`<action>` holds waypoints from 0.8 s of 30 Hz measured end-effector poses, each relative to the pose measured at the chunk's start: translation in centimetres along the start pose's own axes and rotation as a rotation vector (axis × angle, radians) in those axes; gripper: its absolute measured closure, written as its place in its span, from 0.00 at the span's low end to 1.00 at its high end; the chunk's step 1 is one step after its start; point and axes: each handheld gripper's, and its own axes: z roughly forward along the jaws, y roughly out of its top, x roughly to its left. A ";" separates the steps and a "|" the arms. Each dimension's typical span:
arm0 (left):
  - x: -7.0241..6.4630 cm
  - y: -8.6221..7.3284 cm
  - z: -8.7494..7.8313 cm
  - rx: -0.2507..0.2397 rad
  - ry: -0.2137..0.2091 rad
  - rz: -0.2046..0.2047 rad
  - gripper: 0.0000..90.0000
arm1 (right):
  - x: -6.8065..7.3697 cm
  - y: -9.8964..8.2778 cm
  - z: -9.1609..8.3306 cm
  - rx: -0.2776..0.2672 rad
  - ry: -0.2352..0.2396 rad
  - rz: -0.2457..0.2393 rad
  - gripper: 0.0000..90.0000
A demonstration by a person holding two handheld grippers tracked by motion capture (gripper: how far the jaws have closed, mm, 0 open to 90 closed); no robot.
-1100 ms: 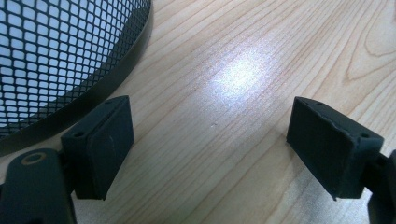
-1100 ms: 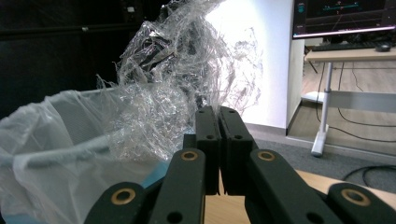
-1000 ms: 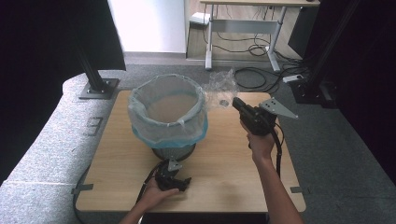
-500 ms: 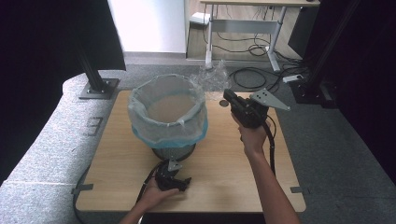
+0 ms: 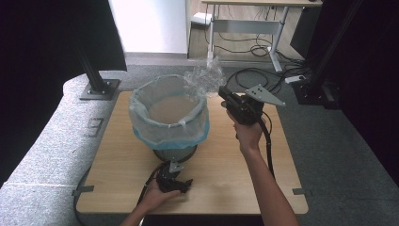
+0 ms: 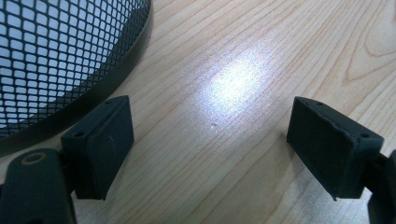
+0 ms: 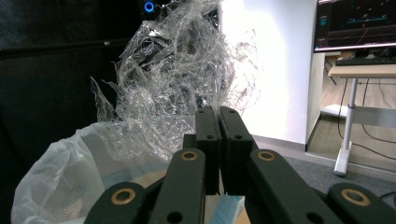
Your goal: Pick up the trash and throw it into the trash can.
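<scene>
Clear crumpled plastic wrap (image 5: 203,77) is pinched in the right gripper (image 5: 225,92), jaws clamped tight on a fold of it. In the right gripper view the wad (image 7: 180,70) billows up above the closed jaw tips, off the table altogether.

Bin: black mesh wastebasket (image 5: 175,151) with a pale blue-white liner bag (image 5: 169,123) folded over the rim, sitting mid-table on the light wood tabletop (image 5: 117,165). Looks empty inside as far as the high view shows.

Wrap hangs at the far right edge of the rim, roughly level with or just above it. Can't tell whether it's already over the opening or just beside it.

Left gripper (image 5: 173,179) rests low on the table near the person, just in front of the bin base, jaws spread wide with nothing between them. The left gripper view shows bare wood and the mesh wall (image 6: 56,60) close by.

Status, my read: pickup done, carry mostly done. Left: get the wad squarely over the opening, let go, pull the gripper clear. Light film may cling to the pads or catch on the liner edge.
</scene>
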 end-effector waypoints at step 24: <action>0.0 0.0 0.0 0.000 0.000 0.000 0.16 | 3.1 -1.3 5.3 0.057 0.064 -0.007 0.96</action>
